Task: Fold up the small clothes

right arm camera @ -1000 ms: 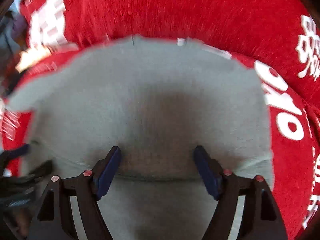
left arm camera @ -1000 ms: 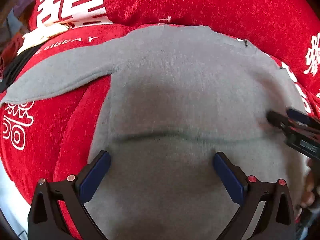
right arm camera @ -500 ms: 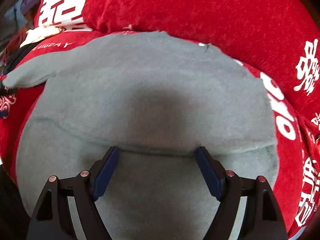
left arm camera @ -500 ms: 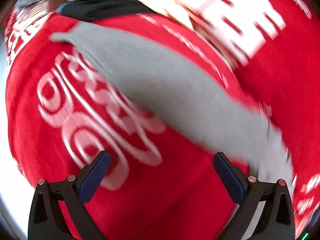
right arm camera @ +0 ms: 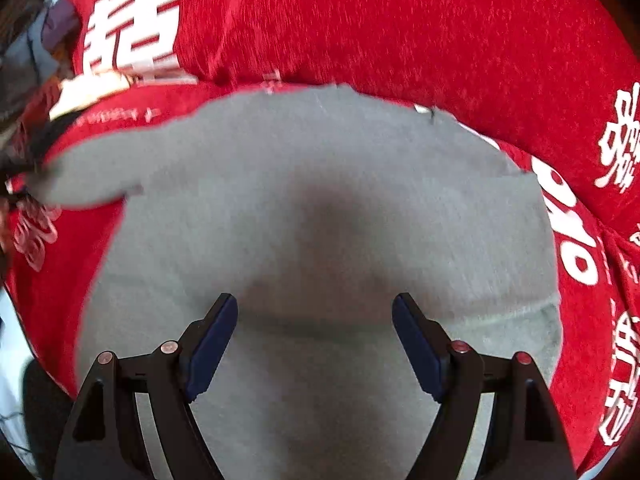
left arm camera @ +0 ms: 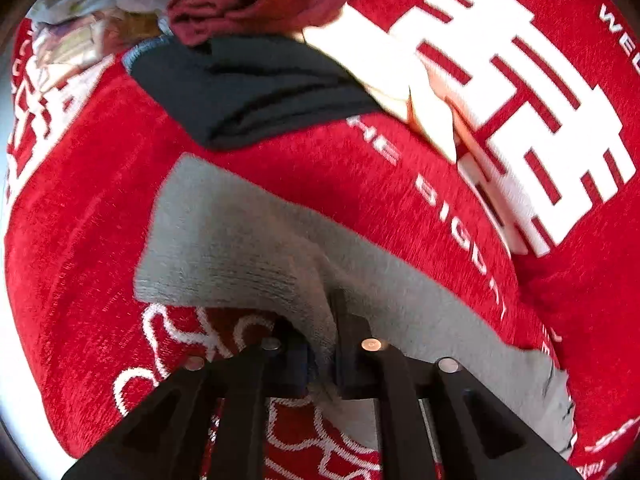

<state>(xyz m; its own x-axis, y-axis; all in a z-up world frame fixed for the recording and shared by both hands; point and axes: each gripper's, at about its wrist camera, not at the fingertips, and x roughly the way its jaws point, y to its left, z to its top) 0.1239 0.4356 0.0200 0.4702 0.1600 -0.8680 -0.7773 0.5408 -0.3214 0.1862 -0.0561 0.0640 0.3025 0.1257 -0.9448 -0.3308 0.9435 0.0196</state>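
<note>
A small grey knit sweater lies flat on a red cover with white print. Its left sleeve stretches out across the cover in the left wrist view. My left gripper is shut on the sleeve a little back from the cuff, and the cuff end stands slightly raised. My right gripper is open and empty, hovering over the sweater's body above a fold line near the hem. The sleeve also shows at the left of the right wrist view.
A pile of other clothes lies beyond the sleeve: a black garment, a dark red one and a cream one. The red cover's raised back cushion runs behind the sweater. A pale floor edge shows at the left.
My left gripper swung left from the sweater's body to the sleeve and closed on it near the cuff. My right gripper stayed open over the body, shifting only slightly.
</note>
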